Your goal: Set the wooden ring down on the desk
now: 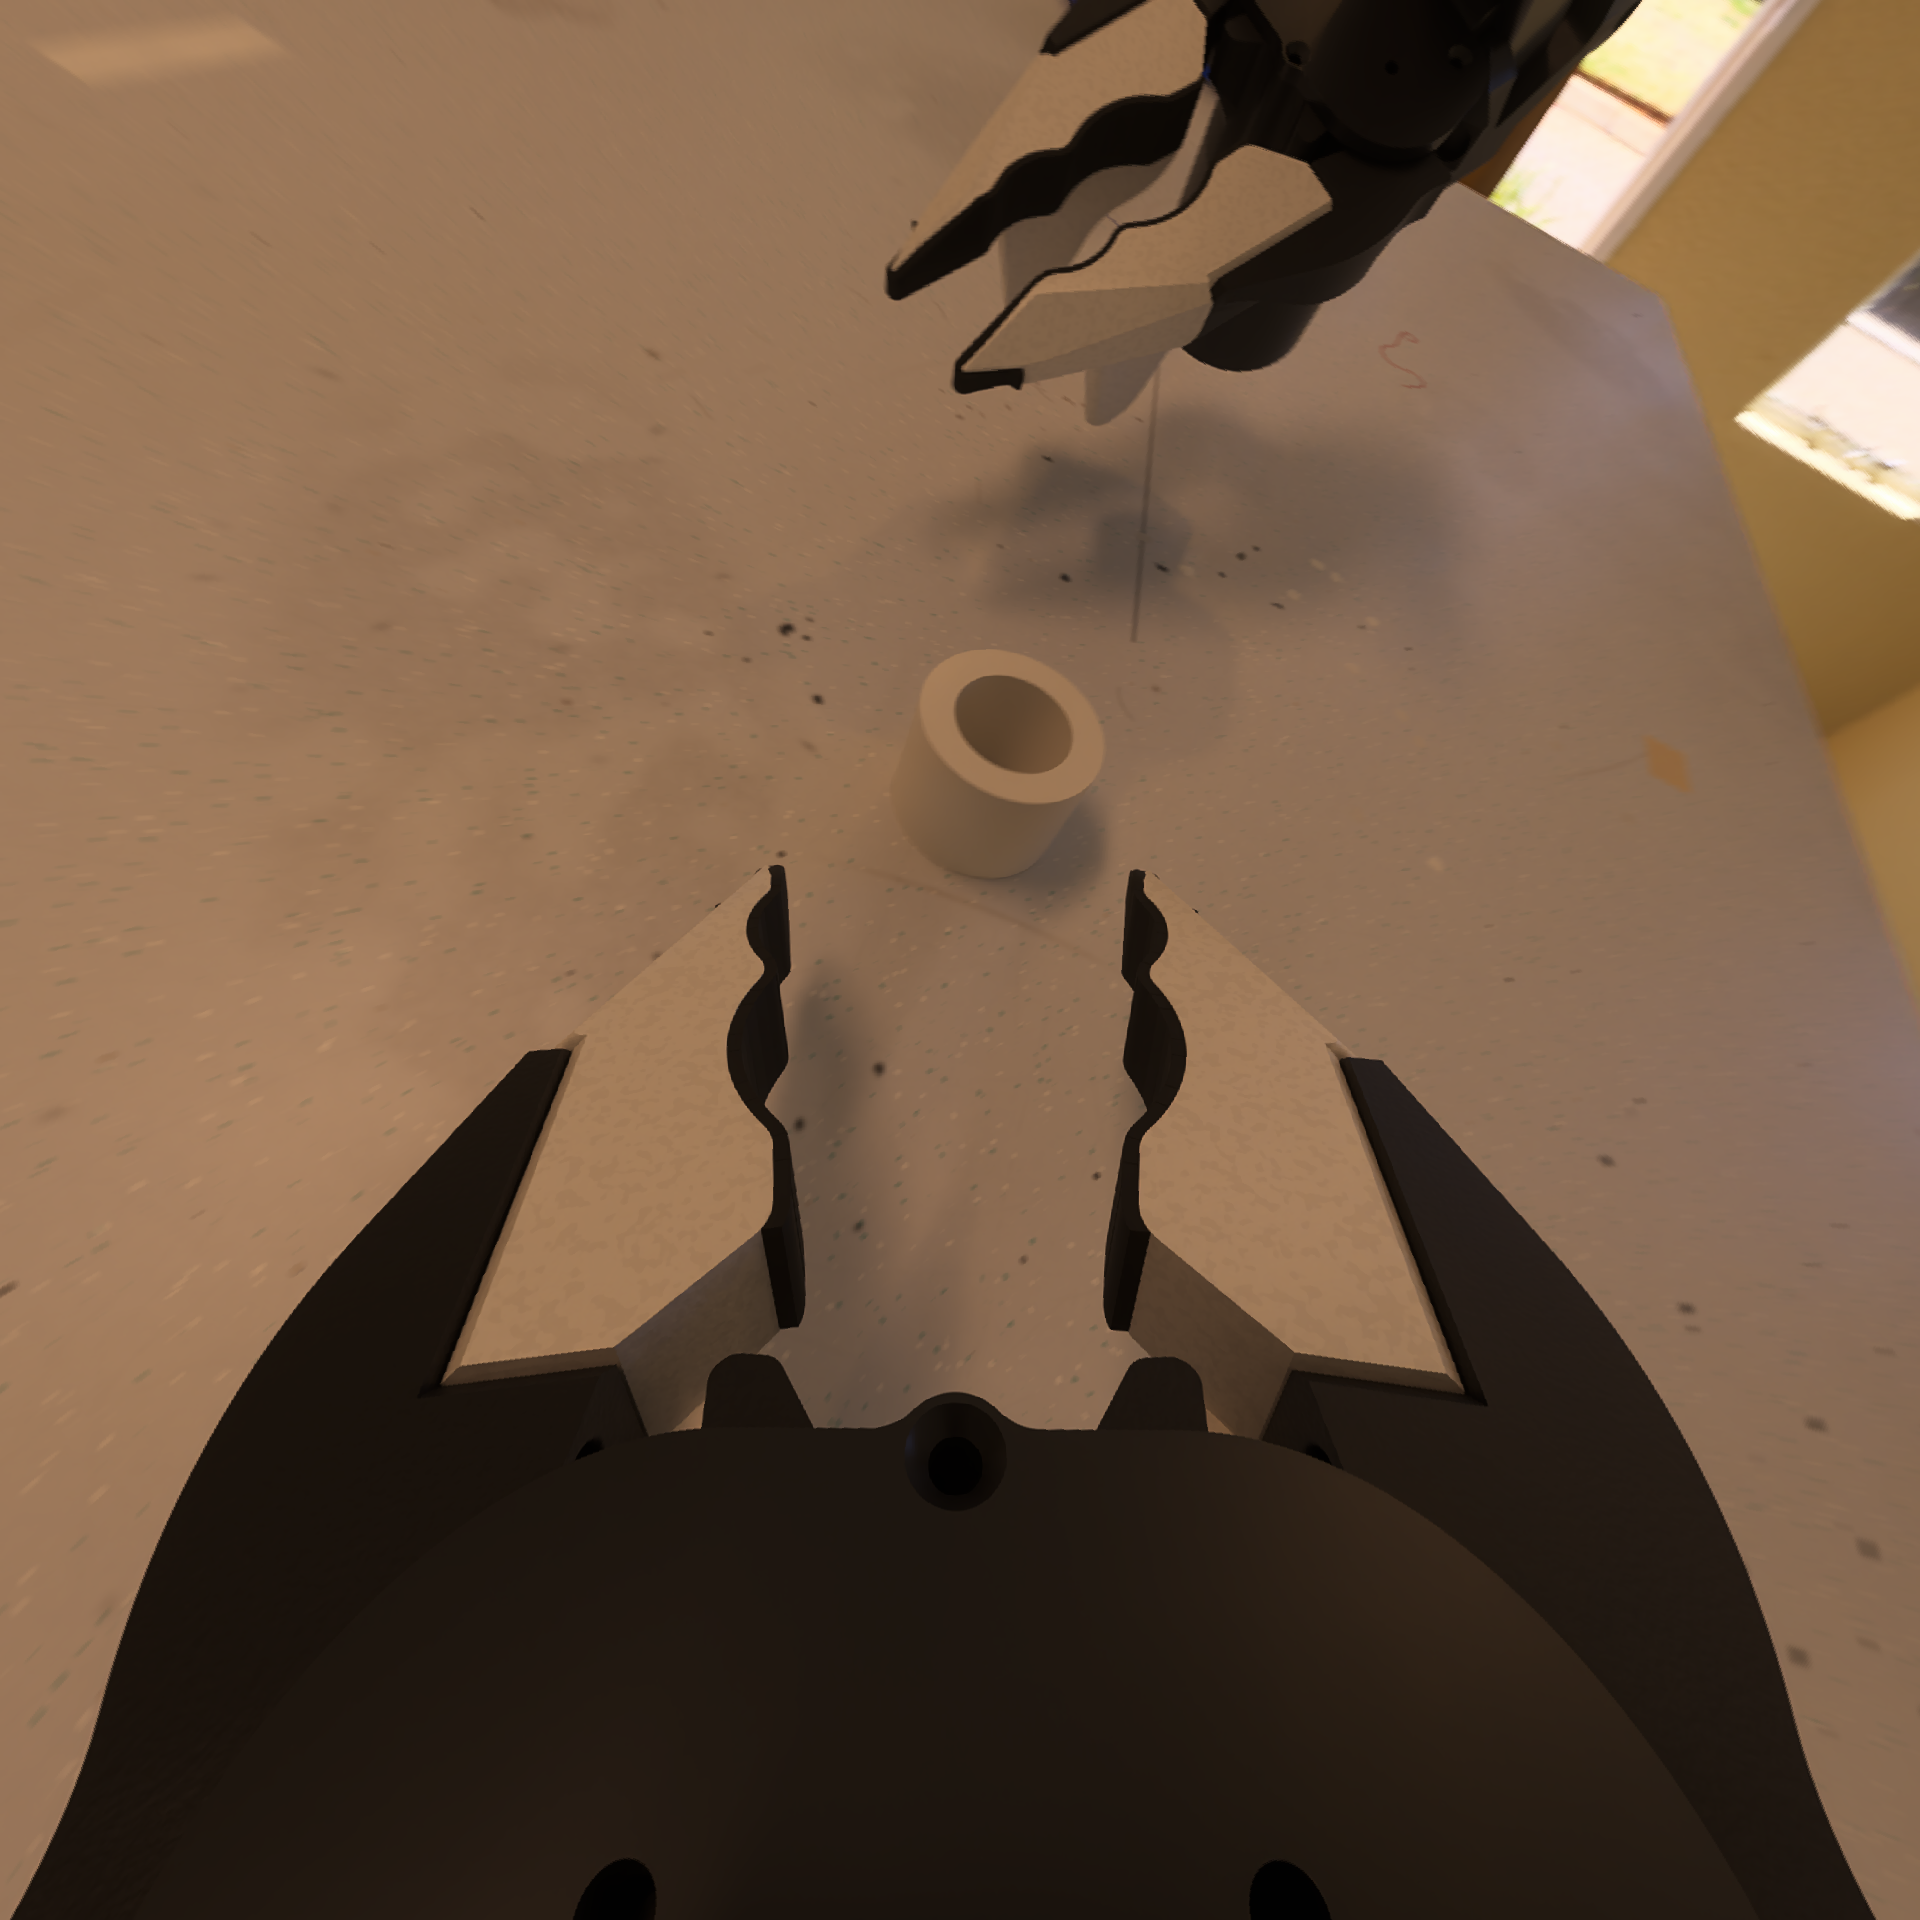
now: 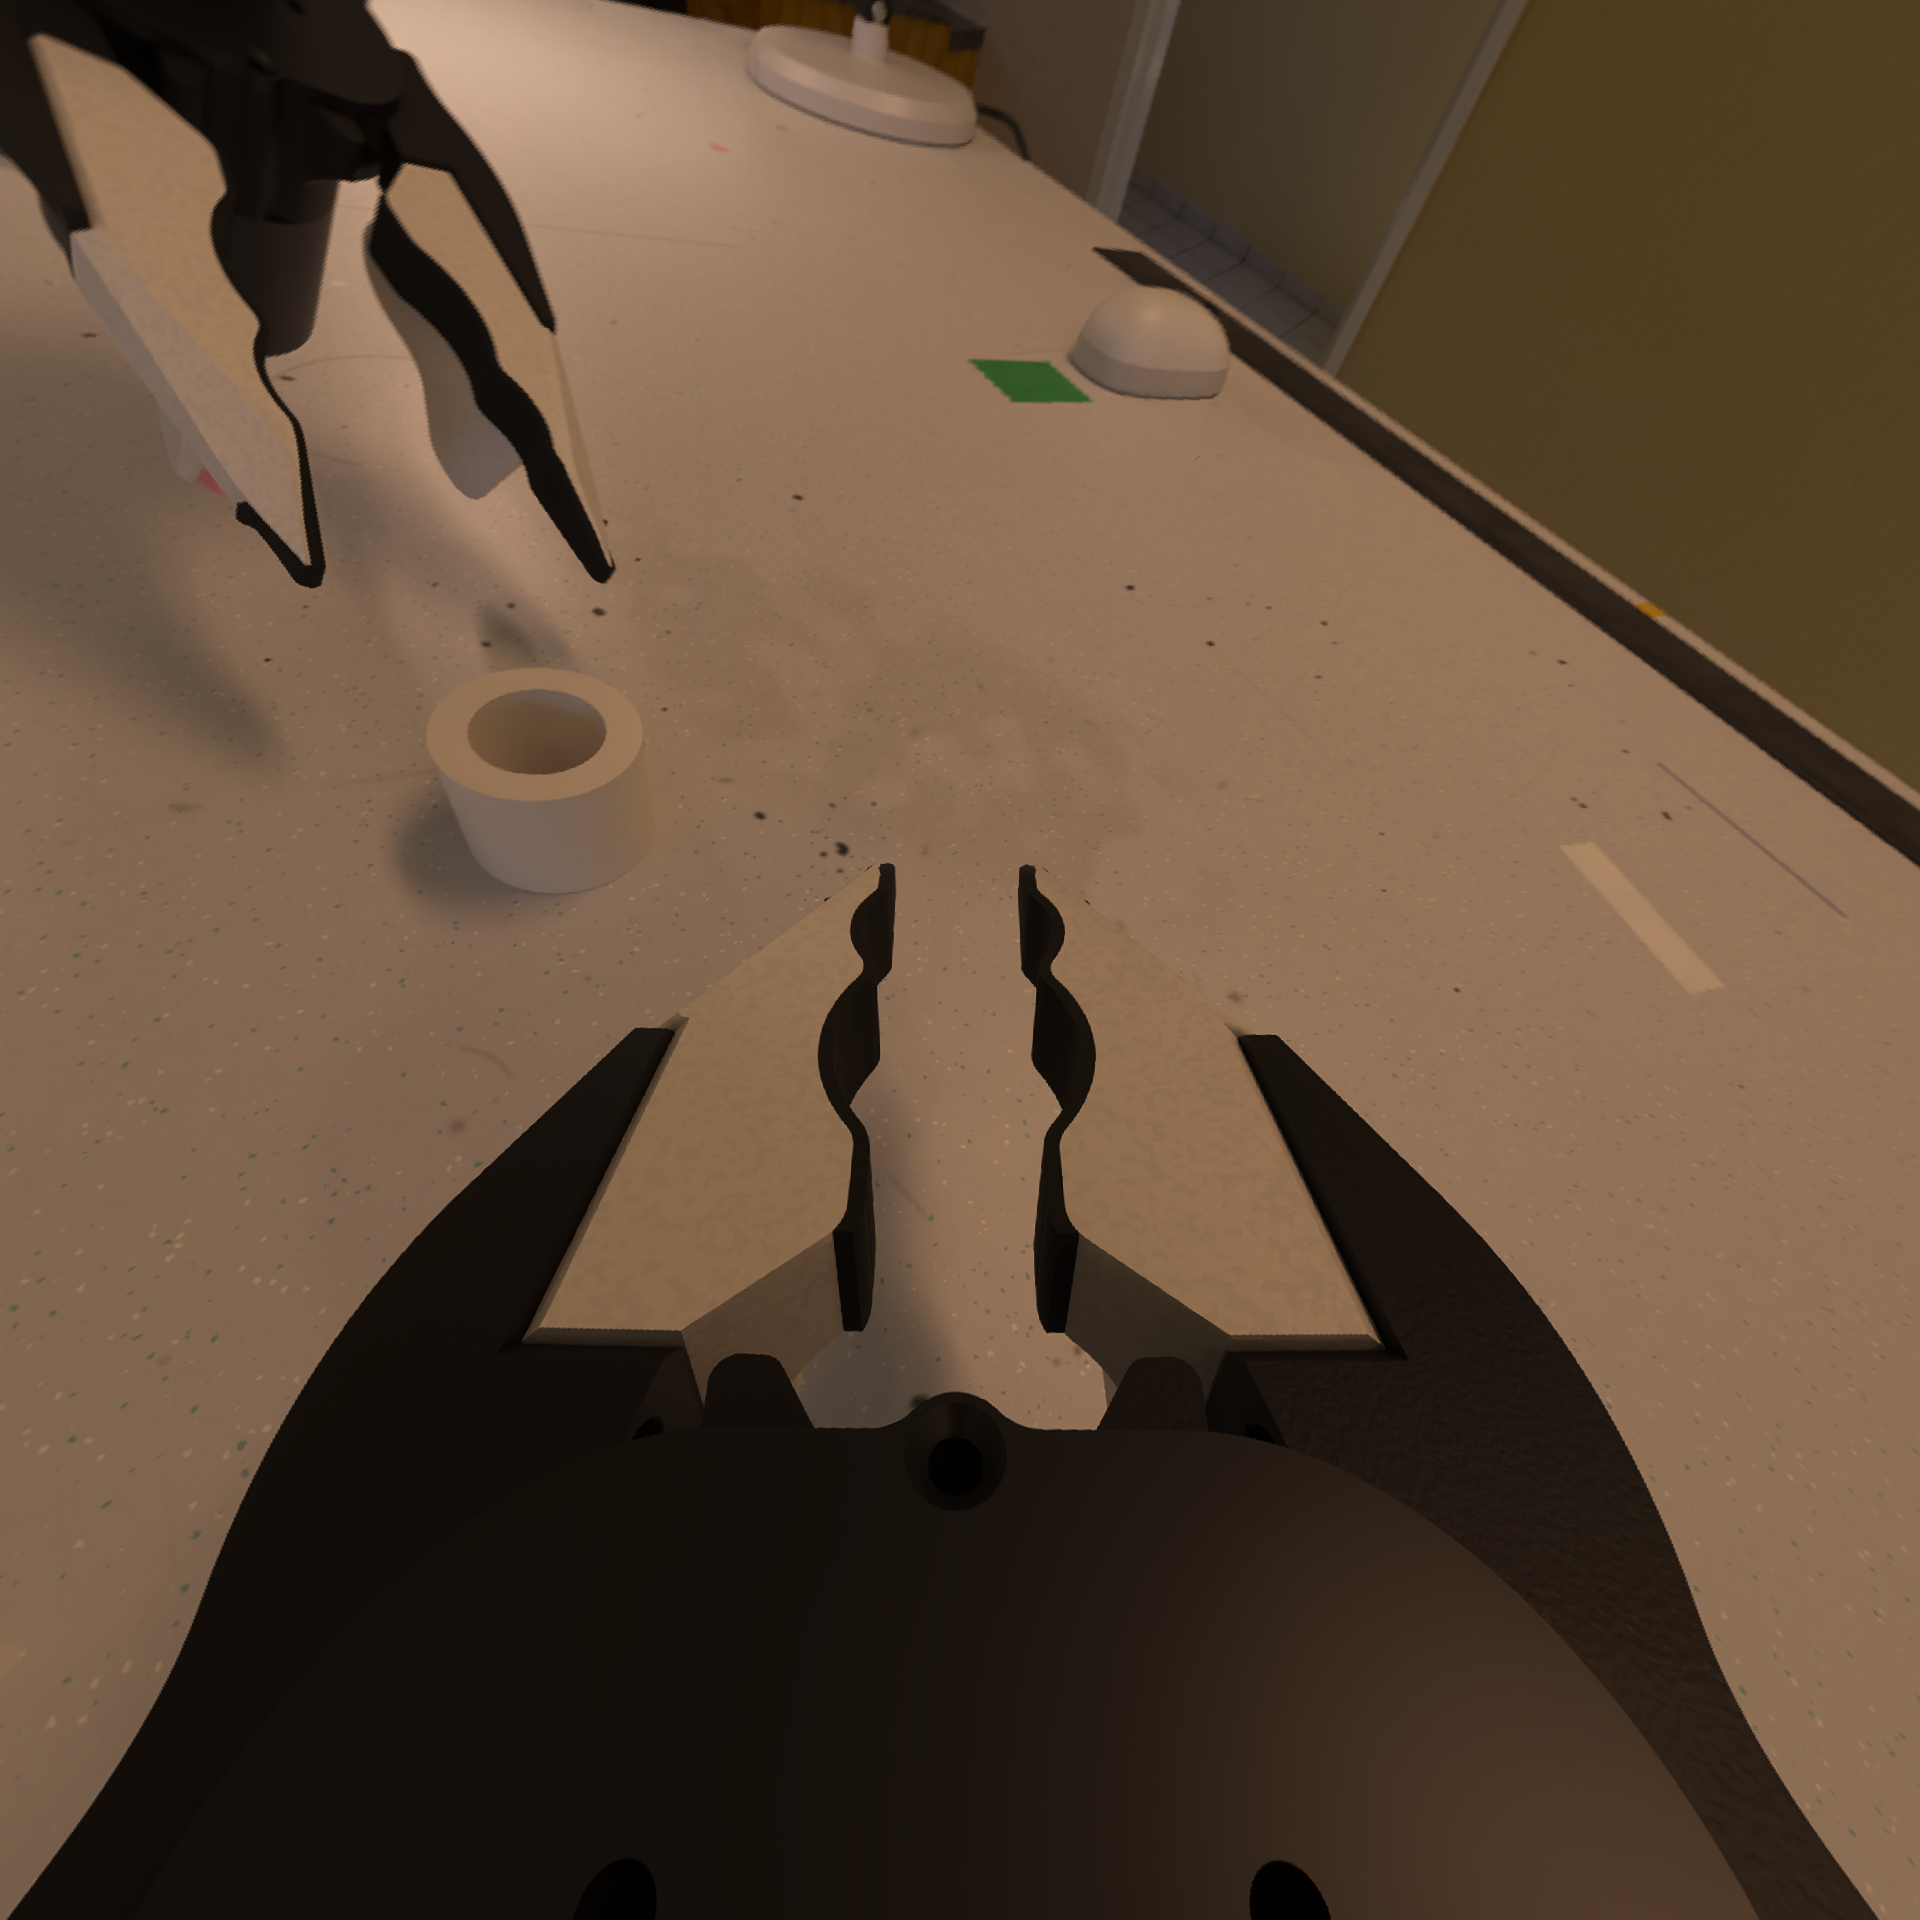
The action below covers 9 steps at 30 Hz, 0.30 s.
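A: How are the jaws seen, nearest first?
B: The left gripper is spread wide, nothing held; the right gripper is parted narrowly, also empty.
A: And beyond them?
B: The wooden ring is stood upright on the desk, untouched, between both grippers

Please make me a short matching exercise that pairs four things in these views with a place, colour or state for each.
Things:
1. ring
2. left gripper
3. patch
4. dome

Descriptions:
A. green, flat on the desk
B. white, rounded, near the desk's far edge
C. upright on the desk, hole up, held by nothing
D. open wide, empty, above the desk

Pairs: 1-C, 2-D, 3-A, 4-B
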Motion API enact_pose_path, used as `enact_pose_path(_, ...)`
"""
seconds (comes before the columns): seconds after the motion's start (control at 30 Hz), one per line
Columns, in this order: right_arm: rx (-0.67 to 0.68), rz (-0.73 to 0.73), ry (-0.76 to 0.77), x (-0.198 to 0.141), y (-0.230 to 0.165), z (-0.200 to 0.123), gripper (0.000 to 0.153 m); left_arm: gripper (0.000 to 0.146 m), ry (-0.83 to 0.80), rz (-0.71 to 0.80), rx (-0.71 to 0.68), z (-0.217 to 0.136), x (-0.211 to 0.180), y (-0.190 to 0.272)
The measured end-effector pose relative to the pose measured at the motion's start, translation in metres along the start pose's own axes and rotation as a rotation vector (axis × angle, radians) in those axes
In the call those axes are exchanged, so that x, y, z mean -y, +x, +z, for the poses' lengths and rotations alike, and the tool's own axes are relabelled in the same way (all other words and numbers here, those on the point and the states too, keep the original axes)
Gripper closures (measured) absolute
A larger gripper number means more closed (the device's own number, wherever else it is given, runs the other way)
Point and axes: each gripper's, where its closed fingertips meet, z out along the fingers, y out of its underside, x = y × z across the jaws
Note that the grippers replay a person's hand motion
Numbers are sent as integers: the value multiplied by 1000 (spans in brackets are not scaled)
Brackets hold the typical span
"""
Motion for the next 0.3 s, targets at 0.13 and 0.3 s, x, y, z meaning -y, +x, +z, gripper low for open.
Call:
enact_pose_path(0.13,126,27,-55,-5,-16,5,130,76,-85,-72,-74,7,9,6)
enact_pose_path(0.3,268,169,-169,-16,-37,5,123,70,-204,-65,-67,15,17,8)
